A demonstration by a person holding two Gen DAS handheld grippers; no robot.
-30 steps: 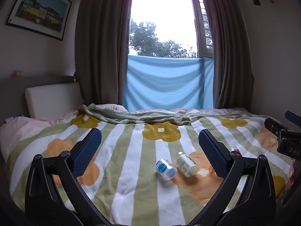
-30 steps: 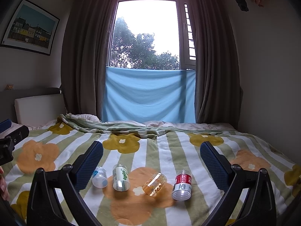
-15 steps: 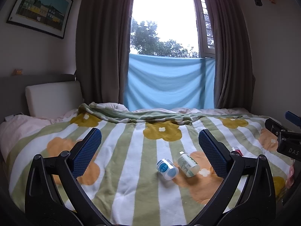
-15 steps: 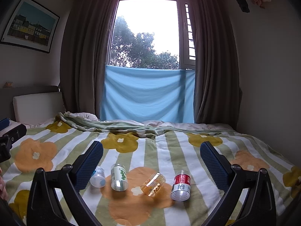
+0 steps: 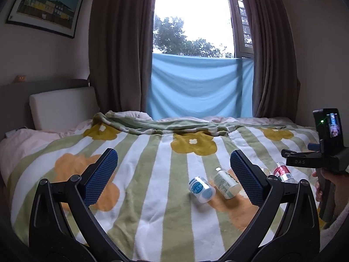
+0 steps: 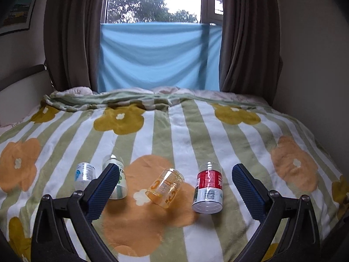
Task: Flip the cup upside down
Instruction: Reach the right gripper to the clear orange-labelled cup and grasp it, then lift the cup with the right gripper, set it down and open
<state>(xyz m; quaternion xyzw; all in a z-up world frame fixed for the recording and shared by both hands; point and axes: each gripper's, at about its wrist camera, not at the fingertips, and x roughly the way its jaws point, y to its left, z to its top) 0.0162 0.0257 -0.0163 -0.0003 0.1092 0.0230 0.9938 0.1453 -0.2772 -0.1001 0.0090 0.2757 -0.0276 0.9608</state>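
**Four cups lie on their sides on the bed, both hand-held grippers spread and empty**

The bed [image 6: 196, 131], under a striped blanket printed with orange and yellow flowers, fills both views and reaches back to the blue cloth [image 6: 157, 54] hung across the window. The left hand-held gripper [image 5: 174, 175] hovers level above the blanket, its fingers spread wide with nothing between them. The right hand-held gripper [image 6: 173, 184] is tipped down toward the blanket, likewise spread wide and holding nothing; in the left wrist view its body shows at the right edge, gripped by the person's hand [image 5: 327, 187].

All four cups rest on or beside the large orange flower [image 6: 141, 196] at the near middle of the bed. The red-labelled cup [image 6: 209, 191] lies at the flower's right edge, its open mouth toward the camera. The clear orange-printed cup [image 6: 165, 187] lies tilted on the flower itself. The green-labelled cup [image 6: 116, 179] lies at the flower's left edge, partly behind the right gripper's left finger. The blue-labelled cup [image 6: 84, 174] lies just left of that one.
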